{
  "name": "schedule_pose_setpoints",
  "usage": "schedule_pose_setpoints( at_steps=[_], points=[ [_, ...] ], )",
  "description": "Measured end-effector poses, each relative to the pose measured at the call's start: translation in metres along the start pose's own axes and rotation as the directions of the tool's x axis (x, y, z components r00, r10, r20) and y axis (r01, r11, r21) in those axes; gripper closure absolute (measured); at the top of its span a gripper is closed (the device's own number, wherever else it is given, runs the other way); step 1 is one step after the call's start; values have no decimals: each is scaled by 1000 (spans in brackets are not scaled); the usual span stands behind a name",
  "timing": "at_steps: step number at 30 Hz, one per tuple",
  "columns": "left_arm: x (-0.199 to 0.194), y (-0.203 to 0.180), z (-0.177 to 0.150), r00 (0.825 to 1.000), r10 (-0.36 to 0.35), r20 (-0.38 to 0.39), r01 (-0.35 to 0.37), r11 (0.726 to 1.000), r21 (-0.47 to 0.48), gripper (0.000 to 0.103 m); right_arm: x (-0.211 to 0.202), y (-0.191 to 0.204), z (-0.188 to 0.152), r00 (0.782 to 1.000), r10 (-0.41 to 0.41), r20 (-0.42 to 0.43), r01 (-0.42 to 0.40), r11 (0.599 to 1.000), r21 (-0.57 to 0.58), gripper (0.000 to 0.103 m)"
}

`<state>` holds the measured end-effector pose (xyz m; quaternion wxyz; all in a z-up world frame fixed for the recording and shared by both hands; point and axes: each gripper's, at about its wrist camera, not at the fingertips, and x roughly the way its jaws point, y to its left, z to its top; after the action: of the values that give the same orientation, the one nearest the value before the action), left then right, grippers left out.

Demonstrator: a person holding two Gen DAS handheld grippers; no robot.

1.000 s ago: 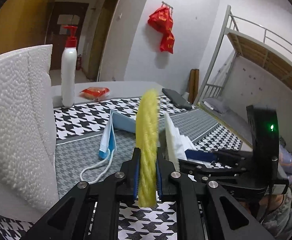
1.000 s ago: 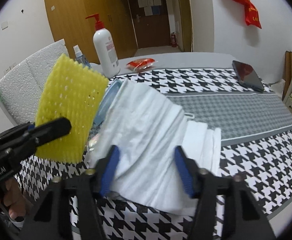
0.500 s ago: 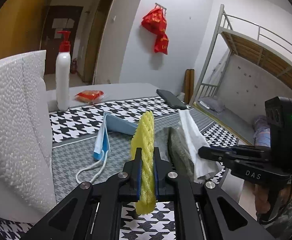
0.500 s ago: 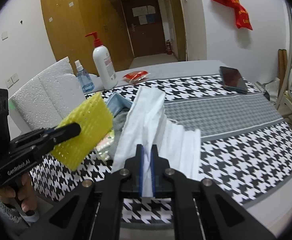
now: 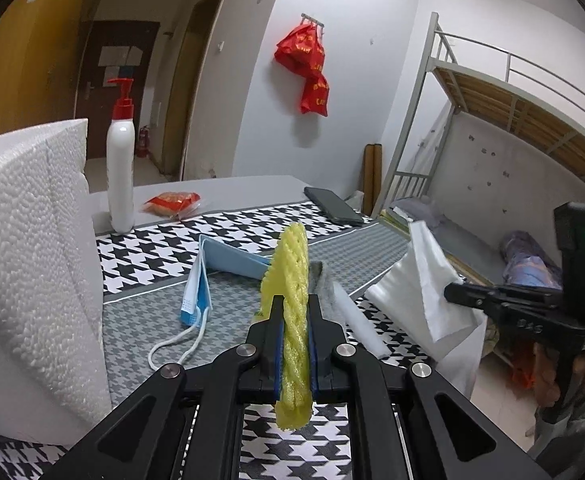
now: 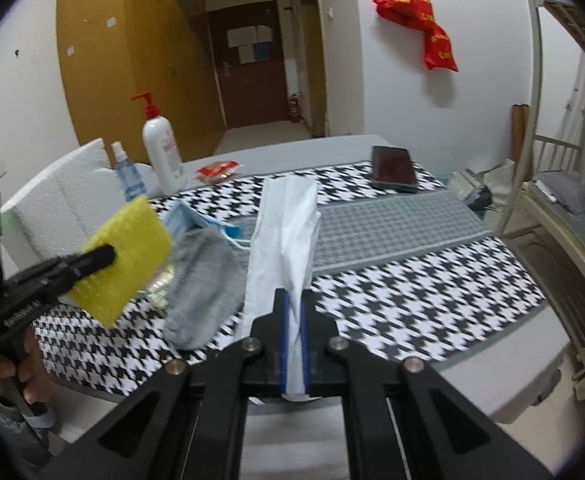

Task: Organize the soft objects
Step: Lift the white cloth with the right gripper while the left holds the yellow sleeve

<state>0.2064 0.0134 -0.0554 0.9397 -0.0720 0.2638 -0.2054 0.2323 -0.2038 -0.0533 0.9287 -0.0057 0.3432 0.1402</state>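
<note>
Yellow sponge (image 5: 290,292) clamped in left claw (image 5: 294,354), white cloth (image 6: 288,240) pinched in right claw (image 6: 293,344). That trailing cloth could snag the grey rag (image 6: 202,284) beside the sponge and drag it off the tabletop (image 6: 392,280).

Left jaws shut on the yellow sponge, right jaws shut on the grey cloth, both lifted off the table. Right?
Not quite. The right gripper is shut on the white cloth, not the grey cloth, as the right wrist view shows. The left gripper does hold the yellow sponge.

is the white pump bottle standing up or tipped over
Standing up. The pump bottle rests on its base on the table, red pump on top.
</note>
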Motion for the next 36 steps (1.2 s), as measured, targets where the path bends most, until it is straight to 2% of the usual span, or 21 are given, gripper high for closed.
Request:
schedule_pose_setpoints(
  at_steps=[4, 8, 11, 13, 15, 17, 25, 36],
  points=[
    [-14, -12, -2, 999, 14, 30, -15, 999, 38, 93, 15, -11, -11, 998, -38, -49, 39, 999, 0, 96],
    [-21, -19, -5, 1000, 3, 25, -4, 999, 49, 93, 37, -15, -22, 992, -77, -103, 75, 997, -17, 95],
    [-25, -22, -7, 1000, 12, 29, -14, 999, 49, 93, 43, -14, -26, 990, -87, -114, 85, 996, -28, 95],
    [-26, -23, -8, 1000, 17, 26, -18, 999, 47, 93, 46, -14, -25, 989, -88, -116, 85, 996, -27, 85],
    [-26, -25, -8, 999, 33, 30, -35, 998, 52, 93, 47, -12, -23, 990, -86, -112, 84, 996, -20, 58],
    [-27, -25, -9, 999, 38, 28, -39, 998, 48, 93, 47, -9, -22, 991, -89, -100, 87, 996, -29, 51],
    [-29, -29, -12, 998, 65, 16, -66, 996, 51, 93, 63, 5, -24, 989, -75, -125, 66, 995, -77, 51],
    [-31, -34, -11, 996, 85, 14, -86, 994, 63, 93, 68, 12, -23, 990, -83, -112, 71, 991, -109, 49]
  ],
)
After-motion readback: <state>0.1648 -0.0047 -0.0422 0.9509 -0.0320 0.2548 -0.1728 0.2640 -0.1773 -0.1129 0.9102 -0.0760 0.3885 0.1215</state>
